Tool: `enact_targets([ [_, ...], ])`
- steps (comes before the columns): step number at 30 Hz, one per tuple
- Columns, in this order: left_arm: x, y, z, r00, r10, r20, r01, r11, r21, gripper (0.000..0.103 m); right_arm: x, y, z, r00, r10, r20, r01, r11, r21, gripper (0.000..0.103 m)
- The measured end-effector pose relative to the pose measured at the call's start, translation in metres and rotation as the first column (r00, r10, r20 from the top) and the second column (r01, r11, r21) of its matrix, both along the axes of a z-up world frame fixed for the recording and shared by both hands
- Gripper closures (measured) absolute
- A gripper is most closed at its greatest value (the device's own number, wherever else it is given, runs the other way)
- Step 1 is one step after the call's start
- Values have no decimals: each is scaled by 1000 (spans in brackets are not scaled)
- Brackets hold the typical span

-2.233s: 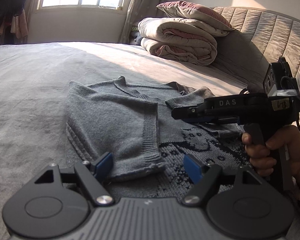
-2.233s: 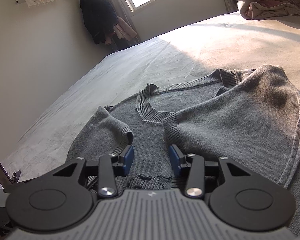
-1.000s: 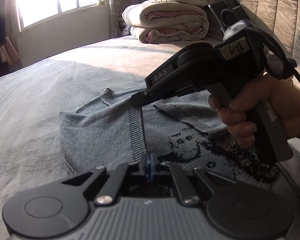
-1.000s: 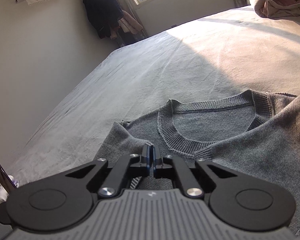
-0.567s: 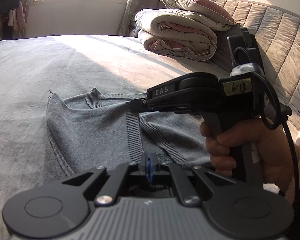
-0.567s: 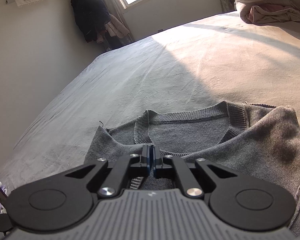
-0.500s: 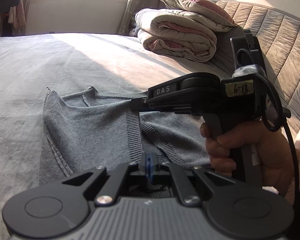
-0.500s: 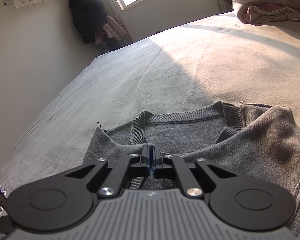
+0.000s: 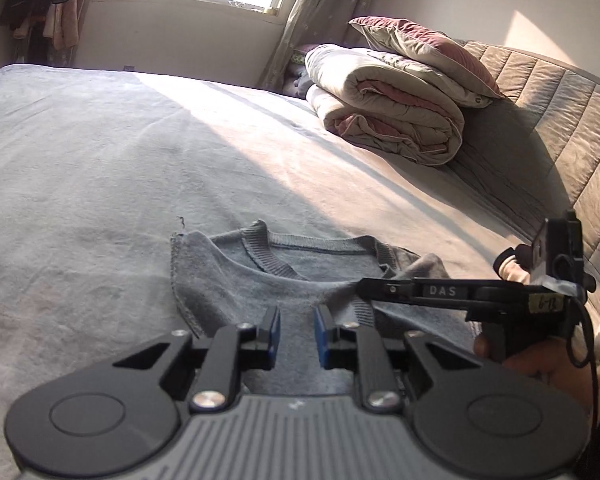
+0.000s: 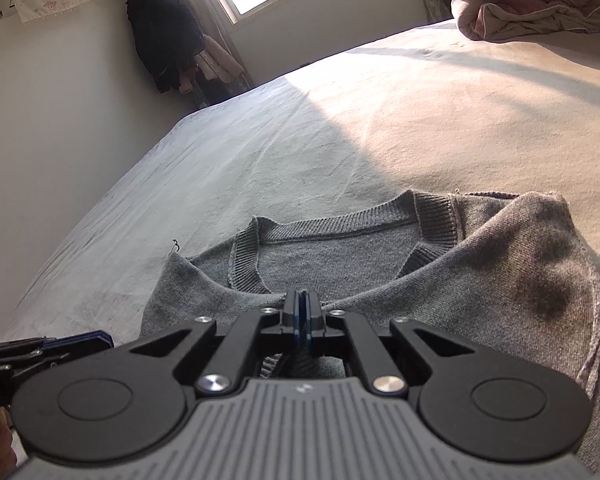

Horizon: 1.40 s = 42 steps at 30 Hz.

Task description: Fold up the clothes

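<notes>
A grey knit sweater [image 9: 260, 280] lies on the bed, its ribbed collar [image 10: 340, 232] pointing away from me and its lower part folded up over the chest. My left gripper [image 9: 297, 330] hovers just over the folded cloth. Its jaws are opening, and the blue pads [image 9: 275, 326] stand apart without pressing the knit below them. My right gripper [image 10: 302, 312] is shut on the folded edge of the sweater just short of the collar. In the left wrist view the right gripper [image 9: 366, 285] reaches in from the right, held by a hand [image 9: 540, 372].
A grey bedsheet [image 9: 80, 180] stretches all round the sweater. A folded duvet with a pillow on top [image 9: 388, 120] sits against the quilted headboard [image 9: 560, 128]. Dark clothes [image 10: 164, 36] hang by the window in the far corner.
The left jaws, shut half a second ago, have parted and let go of the sweater's edge. The fold now lies closer to the collar. The right gripper has stayed shut on the cloth.
</notes>
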<state>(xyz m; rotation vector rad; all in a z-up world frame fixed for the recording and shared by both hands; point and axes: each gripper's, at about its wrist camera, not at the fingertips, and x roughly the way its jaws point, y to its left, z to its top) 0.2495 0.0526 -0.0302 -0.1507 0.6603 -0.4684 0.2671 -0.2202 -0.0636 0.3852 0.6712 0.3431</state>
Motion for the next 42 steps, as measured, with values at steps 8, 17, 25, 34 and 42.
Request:
enact_targets([
  [8,57,2,-35,992,125,-1,-125,989,79,87,4,-4,2,1000,2,16,-2,999,-35,100],
  [17,28,4,-24,992,129,4,-129,989,74,79,-12,-10,16,999,38,-31,-38,999,-7,88],
  [25,-42,16,-7,998,66,1,-66,992,103,74,-51,1,34,994,73,-82,-71,997,19,74],
  [34,-128,37,8,998,67,-10,-65,989,135,69,-110,27,43,986,114,-118,-107,992,65,62],
  [42,-211,45,14,999,45,-30,-38,979,201,67,-167,48,45,972,149,-182,-135,987,91,62],
])
